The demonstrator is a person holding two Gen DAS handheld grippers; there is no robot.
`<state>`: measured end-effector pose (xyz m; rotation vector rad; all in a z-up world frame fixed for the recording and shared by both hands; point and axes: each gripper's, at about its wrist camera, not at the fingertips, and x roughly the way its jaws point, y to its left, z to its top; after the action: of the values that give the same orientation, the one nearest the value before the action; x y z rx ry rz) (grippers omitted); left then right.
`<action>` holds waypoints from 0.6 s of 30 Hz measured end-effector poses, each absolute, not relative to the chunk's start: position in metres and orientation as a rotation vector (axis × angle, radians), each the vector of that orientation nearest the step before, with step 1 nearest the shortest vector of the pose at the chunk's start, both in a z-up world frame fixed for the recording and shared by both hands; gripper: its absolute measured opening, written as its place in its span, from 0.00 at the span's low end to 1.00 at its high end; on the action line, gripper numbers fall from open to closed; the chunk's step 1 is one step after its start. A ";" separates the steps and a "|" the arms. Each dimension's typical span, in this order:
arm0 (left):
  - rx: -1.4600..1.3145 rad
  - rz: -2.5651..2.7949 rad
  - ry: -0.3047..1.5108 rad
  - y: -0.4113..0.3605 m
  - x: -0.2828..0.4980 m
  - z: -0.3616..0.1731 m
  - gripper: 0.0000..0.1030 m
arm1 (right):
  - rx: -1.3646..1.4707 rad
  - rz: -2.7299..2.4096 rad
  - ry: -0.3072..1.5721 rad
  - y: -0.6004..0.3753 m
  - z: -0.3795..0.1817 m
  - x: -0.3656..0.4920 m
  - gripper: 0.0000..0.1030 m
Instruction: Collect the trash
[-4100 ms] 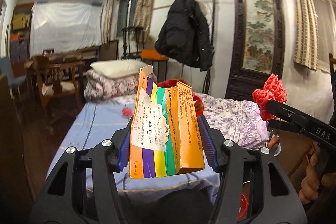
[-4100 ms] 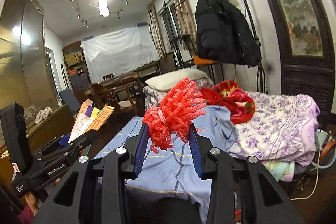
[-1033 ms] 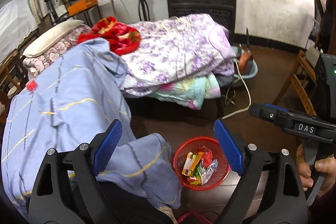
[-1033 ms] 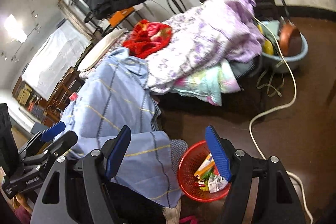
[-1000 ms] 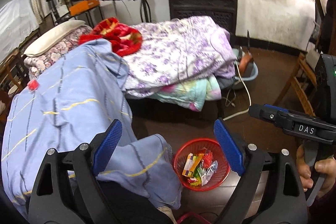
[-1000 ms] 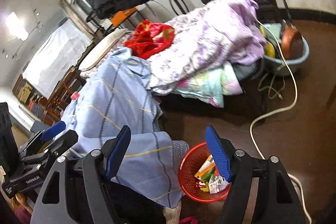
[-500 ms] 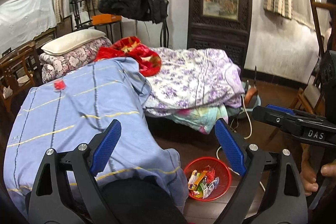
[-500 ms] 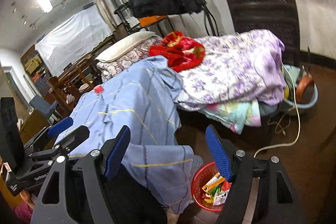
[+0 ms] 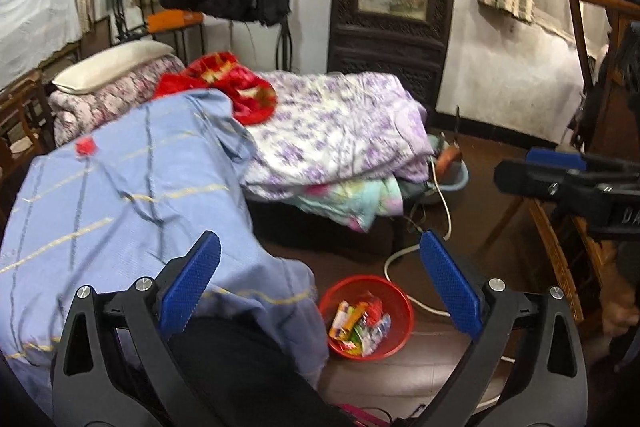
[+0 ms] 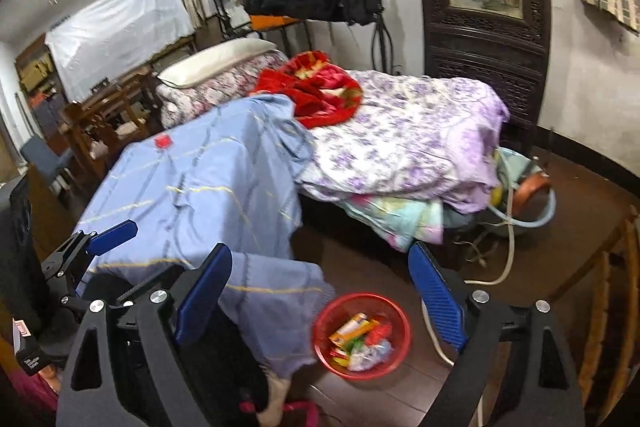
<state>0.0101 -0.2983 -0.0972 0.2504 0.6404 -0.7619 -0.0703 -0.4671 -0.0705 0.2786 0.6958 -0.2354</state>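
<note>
A red mesh basket [image 9: 394, 297] stands on the dark floor beside the bed; it also shows in the right wrist view [image 10: 400, 323]. It holds an orange carton [image 9: 338, 317] and several wrappers [image 10: 366, 349]. A small red scrap [image 9: 85, 146] lies on the blue bedspread, also seen in the right wrist view [image 10: 161, 141]. My left gripper [image 9: 320, 279] is open and empty above the basket. My right gripper [image 10: 320, 291] is open and empty too. Each gripper shows at the edge of the other's view.
The bed carries a blue striped bedspread [image 9: 120, 195], a purple floral quilt [image 9: 340, 131], a red blanket [image 10: 320, 87] and a pillow [image 10: 216, 61]. A white cable [image 9: 420, 251] and a blue basin [image 10: 532, 203] lie on the floor. A wooden chair [image 9: 560, 247] stands at the right.
Both grippers held trash four seconds ago and are now open and empty, with the carton and red netting in the basket. Over the last second both views tilted up and pulled back.
</note>
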 end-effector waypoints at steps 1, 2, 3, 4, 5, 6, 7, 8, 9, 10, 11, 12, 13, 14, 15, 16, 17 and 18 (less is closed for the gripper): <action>0.265 -0.764 0.654 -0.304 0.010 -0.103 0.93 | 0.276 -0.243 0.703 -0.469 -0.073 -0.071 0.87; 0.274 -0.764 0.664 -0.308 0.010 -0.107 0.93 | 0.276 -0.254 0.717 -0.474 -0.078 -0.073 0.87; 0.282 -0.766 0.677 -0.313 0.011 -0.112 0.93 | 0.279 -0.260 0.725 -0.478 -0.083 -0.073 0.87; 0.291 -0.770 0.697 -0.319 0.012 -0.118 0.93 | 0.287 -0.266 0.738 -0.483 -0.090 -0.074 0.87; 0.296 -0.774 0.712 -0.322 0.013 -0.124 0.93 | 0.295 -0.273 0.749 -0.488 -0.097 -0.075 0.87; 0.301 -0.778 0.726 -0.325 0.014 -0.130 0.93 | 0.302 -0.279 0.757 -0.492 -0.104 -0.076 0.87; 0.309 -0.782 0.747 -0.331 0.016 -0.138 0.93 | 0.312 -0.290 0.767 -0.497 -0.112 -0.077 0.87; 0.316 -0.785 0.761 -0.334 0.018 -0.144 0.93 | 0.324 -0.304 0.783 -0.503 -0.124 -0.078 0.87; 0.325 -0.787 0.775 -0.338 0.018 -0.150 0.93 | 0.328 -0.308 0.790 -0.505 -0.130 -0.079 0.87; 0.341 -0.788 0.792 -0.343 0.019 -0.159 0.93 | 0.343 -0.315 0.808 -0.510 -0.141 -0.079 0.87; 0.355 -0.788 0.801 -0.347 0.020 -0.165 0.93 | 0.360 -0.318 0.823 -0.514 -0.151 -0.079 0.87; 0.369 -0.788 0.808 -0.350 0.019 -0.172 0.93 | 0.374 -0.320 0.836 -0.517 -0.159 -0.078 0.87; 0.385 -0.788 0.816 -0.355 0.019 -0.178 0.93 | 0.395 -0.325 0.858 -0.522 -0.174 -0.078 0.87; 0.398 -0.788 0.822 -0.359 0.019 -0.184 0.93 | 0.403 -0.329 0.867 -0.524 -0.180 -0.078 0.87; 0.408 -0.789 0.827 -0.362 0.020 -0.189 0.93 | 0.409 -0.334 0.878 -0.526 -0.188 -0.077 0.87; 0.418 -0.791 0.837 -0.367 0.020 -0.195 0.93 | 0.416 -0.342 0.890 -0.530 -0.197 -0.077 0.87; 0.424 -0.792 0.845 -0.371 0.021 -0.199 0.93 | 0.420 -0.351 0.901 -0.532 -0.205 -0.078 0.87; 0.428 -0.794 0.854 -0.374 0.022 -0.204 0.93 | 0.424 -0.357 0.909 -0.534 -0.212 -0.079 0.87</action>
<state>0.0219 -0.3741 -0.2042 0.4283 0.8542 -0.7935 -0.0786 -0.5337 -0.2116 0.4240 0.9090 -0.3575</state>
